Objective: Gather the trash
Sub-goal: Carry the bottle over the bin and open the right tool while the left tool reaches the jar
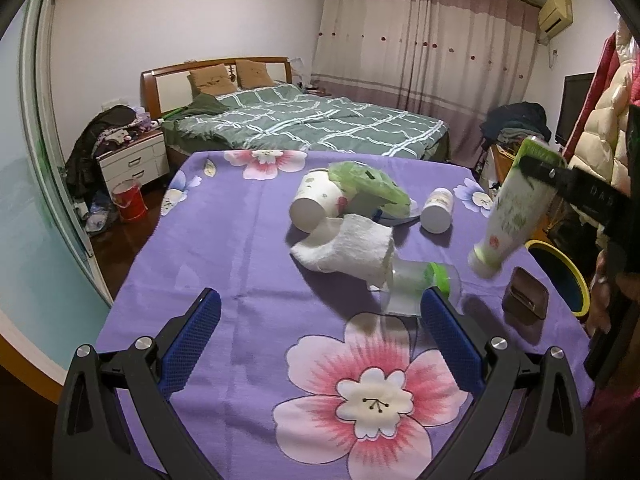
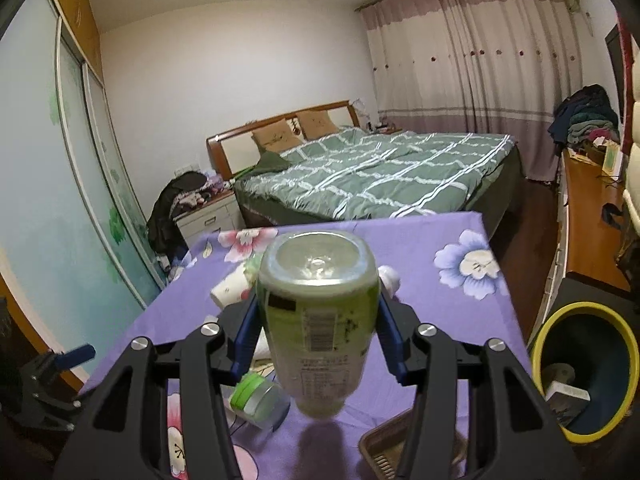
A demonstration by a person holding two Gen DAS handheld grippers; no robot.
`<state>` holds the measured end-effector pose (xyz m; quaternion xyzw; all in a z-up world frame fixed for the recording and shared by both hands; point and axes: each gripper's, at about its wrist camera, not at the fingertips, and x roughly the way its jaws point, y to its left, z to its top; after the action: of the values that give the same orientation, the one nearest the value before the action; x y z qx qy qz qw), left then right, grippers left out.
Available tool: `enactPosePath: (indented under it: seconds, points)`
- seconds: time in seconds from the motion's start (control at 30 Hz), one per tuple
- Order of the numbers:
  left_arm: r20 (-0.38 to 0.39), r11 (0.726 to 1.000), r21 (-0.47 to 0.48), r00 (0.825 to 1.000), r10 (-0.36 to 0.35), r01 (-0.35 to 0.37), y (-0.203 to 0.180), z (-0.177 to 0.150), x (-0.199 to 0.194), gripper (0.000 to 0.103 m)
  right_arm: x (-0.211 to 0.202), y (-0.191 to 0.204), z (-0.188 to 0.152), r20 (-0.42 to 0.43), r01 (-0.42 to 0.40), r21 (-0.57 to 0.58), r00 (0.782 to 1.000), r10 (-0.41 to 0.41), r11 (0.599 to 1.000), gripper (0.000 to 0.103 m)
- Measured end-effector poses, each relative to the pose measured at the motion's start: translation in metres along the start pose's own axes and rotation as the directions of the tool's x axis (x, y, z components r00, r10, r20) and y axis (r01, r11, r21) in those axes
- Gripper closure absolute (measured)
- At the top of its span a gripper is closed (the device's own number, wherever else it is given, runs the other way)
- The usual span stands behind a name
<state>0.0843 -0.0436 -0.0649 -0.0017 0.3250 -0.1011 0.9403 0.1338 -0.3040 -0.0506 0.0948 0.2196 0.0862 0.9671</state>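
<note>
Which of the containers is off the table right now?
The green-and-white bottle, clamped in the right gripper, cap down. The paper cup, white jar and green-lidded jar lie on the cloth.

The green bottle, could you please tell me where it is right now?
The green bottle is clamped in the right gripper, cap down, above the table's right side near the yellow-rimmed bin.

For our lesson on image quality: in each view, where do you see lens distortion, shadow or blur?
Left wrist view: fisheye bends the wardrobe door and darkens the corners; the bottle in the right hand-held gripper is slightly blurred at its cap. Right wrist view: the same bottle looms close, soft at its lower end, casting a dark shadow on the purple tablecloth.
</note>
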Motion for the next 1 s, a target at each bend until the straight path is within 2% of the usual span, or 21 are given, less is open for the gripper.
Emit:
enactPosePath:
  seconds: [0.23,0.4,0.5,0.67,0.7,0.73,0.77,0.8,0.9,1.0]
  points:
    - [-0.039,0.999,0.023,0.998,-0.043,0.044,-0.017,-0.002,0.012,0.005,-0.025,-0.045,0.011,0.065,0.095,0.062,0.993,-0.099,0.994,0.054]
    - [-0.063,0.997,0.047,0.996,-0.063,0.066,-0.032,-0.003,0.024,0.005,-0.051,-0.101,0.015,0.091,0.225,0.137,0.967,-0.239,0.965,0.054]
    - [-0.081,0.995,0.058,0.994,-0.08,0.085,-0.043,-0.003,0.031,0.005,-0.059,-0.138,0.014,0.078,0.317,0.174,0.939,-0.334,0.932,0.054]
    - [-0.105,0.991,0.078,0.99,-0.096,0.104,-0.06,-0.003,0.04,0.005,-0.062,-0.194,0.003,0.018,0.461,0.221,0.879,-0.477,0.859,0.053]
    - [-0.109,0.991,0.084,0.989,-0.096,0.105,-0.064,-0.002,0.041,0.005,-0.062,-0.201,-0.001,0.011,0.484,0.223,0.867,-0.498,0.846,0.051]
    - [-0.111,0.991,0.087,0.989,-0.095,0.105,-0.066,-0.002,0.043,0.005,-0.064,-0.21,-0.004,0.013,0.519,0.228,0.844,-0.536,0.824,0.042]
    - [-0.114,0.99,0.091,0.989,-0.094,0.104,-0.068,-0.002,0.044,0.005,-0.066,-0.214,-0.006,0.017,0.544,0.232,0.827,-0.563,0.806,0.038]
    - [-0.116,0.99,0.093,0.989,-0.093,0.104,-0.069,-0.002,0.044,0.005,-0.068,-0.217,-0.009,0.024,0.555,0.24,0.817,-0.576,0.797,0.036]
    - [-0.127,0.99,0.097,0.988,-0.09,0.103,-0.073,-0.002,0.049,0.005,-0.073,-0.217,-0.016,0.035,0.529,0.27,0.83,-0.557,0.805,0.033]
    - [-0.148,0.989,0.092,0.984,-0.1,0.115,-0.074,-0.003,0.055,0.005,-0.069,-0.198,-0.023,0.069,0.496,0.256,0.847,-0.527,0.83,0.029]
